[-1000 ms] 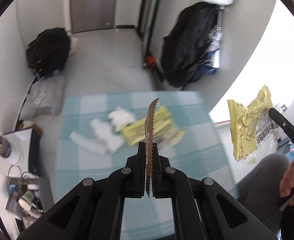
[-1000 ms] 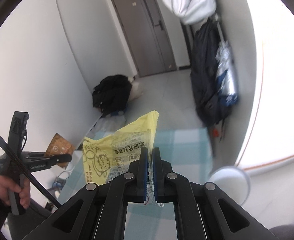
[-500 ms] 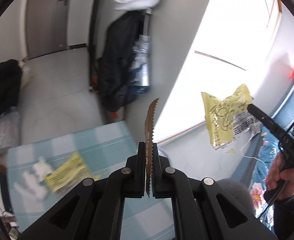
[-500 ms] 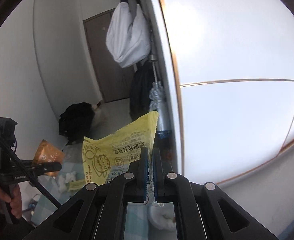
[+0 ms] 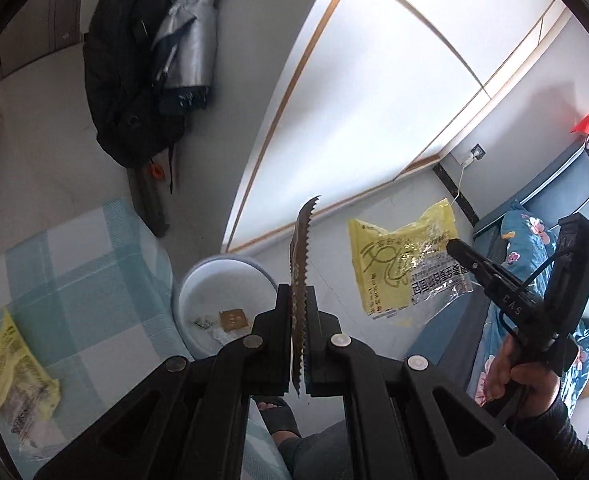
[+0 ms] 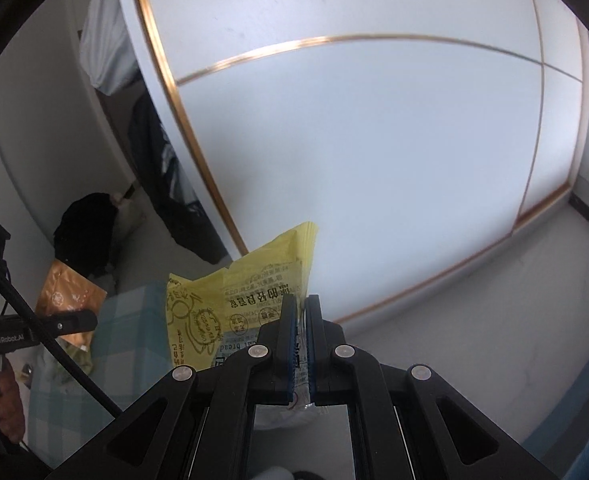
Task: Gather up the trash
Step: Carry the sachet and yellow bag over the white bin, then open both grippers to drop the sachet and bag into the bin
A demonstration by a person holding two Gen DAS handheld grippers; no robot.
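- The left gripper (image 5: 299,300) has its jaws squeezed tight on a brown wrapper (image 5: 300,276). The wrapper stands on its thin edge, and its zigzag end sticks up past the fingertips.
- From the right wrist view, the same brown wrapper (image 6: 68,294) looks shiny and orange-brown, with a round mark on it.
- The right gripper (image 6: 300,320) has its jaws pinched on a yellow bag (image 6: 238,296) with black writing and a clear part at the bottom.
- In the left wrist view the yellow bag (image 5: 404,264) hangs in the air from the right gripper's tip, off to the right.
- A hand (image 5: 510,372) holds that gripper's handle.
- Just below the brown wrapper sits a white bin (image 5: 224,280) on the floor. It has a small brown packet (image 5: 233,319) and little scraps inside.
- Beside the bin is a table with a blue checked cloth (image 5: 74,280).
- Another yellow wrapper (image 5: 16,380) lies on the cloth, far to the left.
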